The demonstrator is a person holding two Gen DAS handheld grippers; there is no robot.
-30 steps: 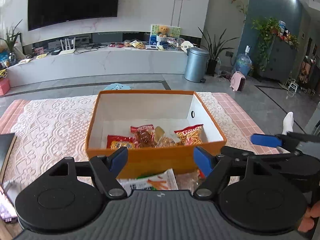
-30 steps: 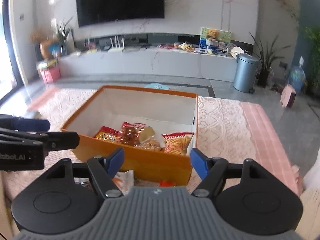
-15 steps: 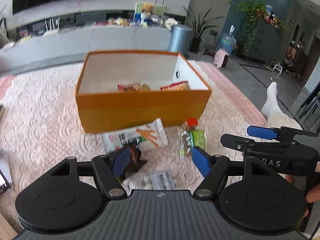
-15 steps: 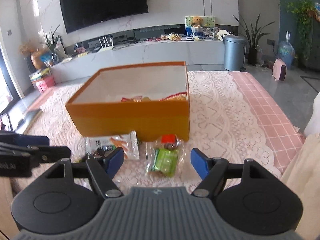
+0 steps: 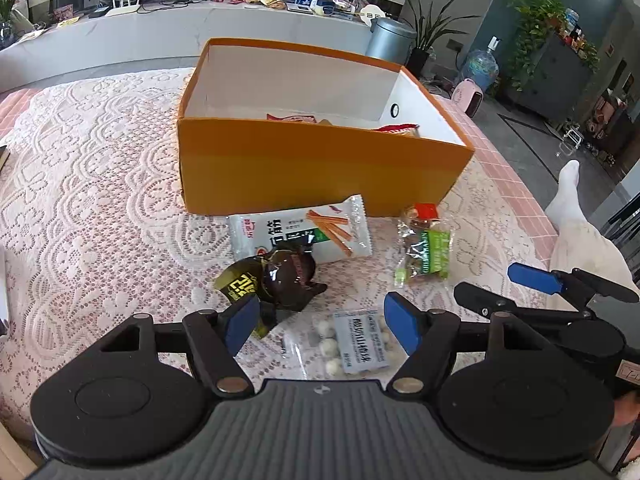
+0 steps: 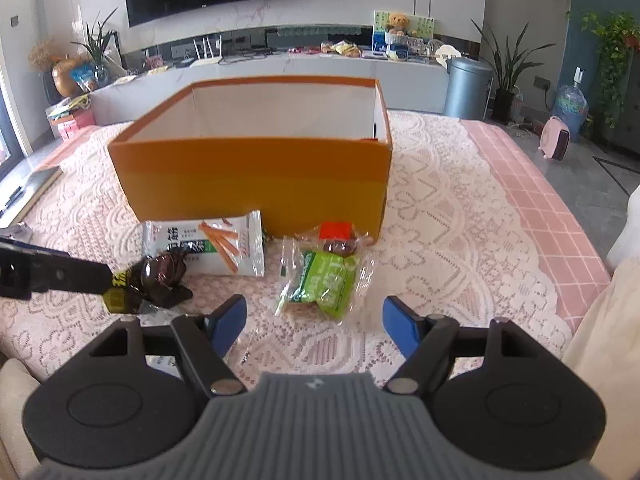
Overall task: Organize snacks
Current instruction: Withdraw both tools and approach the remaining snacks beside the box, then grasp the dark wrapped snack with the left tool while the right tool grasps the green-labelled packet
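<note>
Green packet (image 6: 326, 276) lies before parted right tongs (image 6: 314, 326).

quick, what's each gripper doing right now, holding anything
Left gripper: open, empty, above the clear packet of white balls.
Right gripper: open, empty, near the green-labelled clear packet.

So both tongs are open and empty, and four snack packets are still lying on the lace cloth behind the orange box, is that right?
Not quite: the packets lie in front of the orange box, on the near side, not behind it. The left wrist view shows it. The rest holds: the left tongs and right tongs are open and empty, and four packets lie on the lace cloth.
</note>
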